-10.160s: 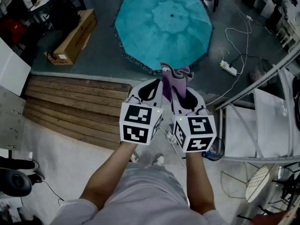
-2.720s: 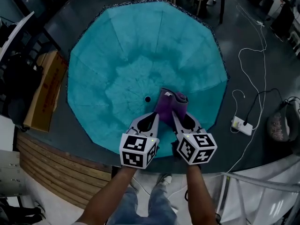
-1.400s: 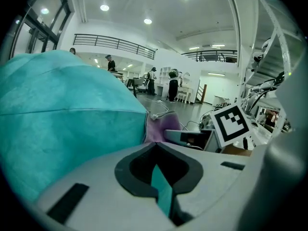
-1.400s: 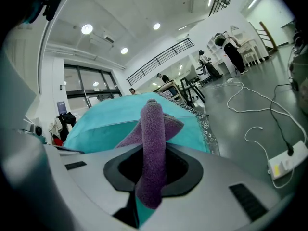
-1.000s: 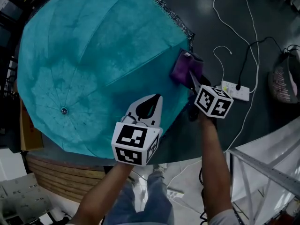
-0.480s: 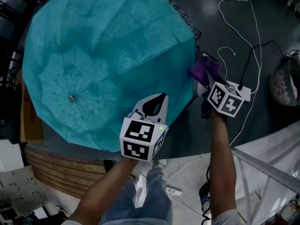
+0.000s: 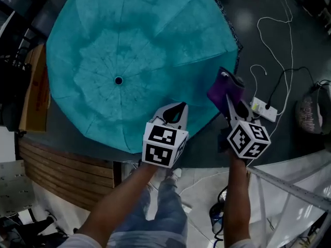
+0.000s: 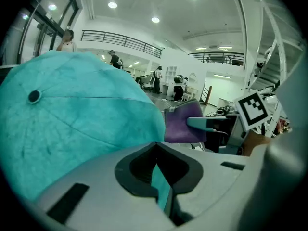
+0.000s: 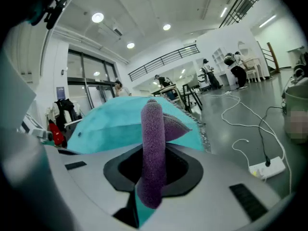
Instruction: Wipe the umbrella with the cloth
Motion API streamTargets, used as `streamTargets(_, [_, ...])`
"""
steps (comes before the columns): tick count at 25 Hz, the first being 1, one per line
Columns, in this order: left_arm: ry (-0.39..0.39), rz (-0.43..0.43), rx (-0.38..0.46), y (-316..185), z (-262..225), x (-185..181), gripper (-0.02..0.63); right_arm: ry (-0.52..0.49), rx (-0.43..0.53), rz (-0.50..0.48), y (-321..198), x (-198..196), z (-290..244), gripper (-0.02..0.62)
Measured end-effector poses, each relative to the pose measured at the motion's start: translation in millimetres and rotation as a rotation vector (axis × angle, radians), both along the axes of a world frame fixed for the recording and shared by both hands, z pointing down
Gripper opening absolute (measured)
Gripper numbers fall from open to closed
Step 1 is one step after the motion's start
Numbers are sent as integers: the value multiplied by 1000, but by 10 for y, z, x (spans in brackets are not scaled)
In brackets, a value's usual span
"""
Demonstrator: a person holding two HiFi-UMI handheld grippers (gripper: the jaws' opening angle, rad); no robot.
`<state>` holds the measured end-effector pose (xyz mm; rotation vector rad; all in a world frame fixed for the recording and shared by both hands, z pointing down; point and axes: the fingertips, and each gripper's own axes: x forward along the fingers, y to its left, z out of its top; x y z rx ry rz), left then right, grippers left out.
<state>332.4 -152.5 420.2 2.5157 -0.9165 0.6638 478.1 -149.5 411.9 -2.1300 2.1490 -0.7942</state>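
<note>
The open teal umbrella (image 7: 129, 50) rests on the dark floor, its crown tip (image 7: 118, 80) facing up. My right gripper (image 7: 228, 101) is shut on the folded purple cloth (image 7: 223, 90), which sits just off the canopy's right rim; I cannot tell if it touches. In the right gripper view the cloth (image 9: 153, 138) stands upright between the jaws with the umbrella (image 9: 115, 121) behind. My left gripper (image 7: 179, 107) hovers over the canopy's near rim, shut with nothing in it. In the left gripper view the canopy (image 8: 72, 129) fills the left and the cloth (image 8: 185, 124) shows to the right.
A white power strip (image 7: 265, 110) with looping cables lies right of the umbrella, next to a basket (image 7: 312, 113). A cardboard box (image 7: 32, 89) lies at the left, wooden planks (image 7: 67, 164) near my feet, a white metal frame (image 7: 289, 187) at the lower right.
Earlier both grippers held the cloth by the crown. The right gripper has since carried it alone out to the right rim; the left has let go. The crown has shifted right in view.
</note>
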Motion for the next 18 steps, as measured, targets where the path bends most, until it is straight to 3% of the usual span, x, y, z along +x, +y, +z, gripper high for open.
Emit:
streamTargets(11, [77, -170, -2, -25, -254, -1397, 5, 12, 79, -248, 127, -2066, -689, 77])
streamTargets(18, [85, -317, 8, -106, -265, -2555, 5, -9, 96, -430, 27, -3335, -815, 77])
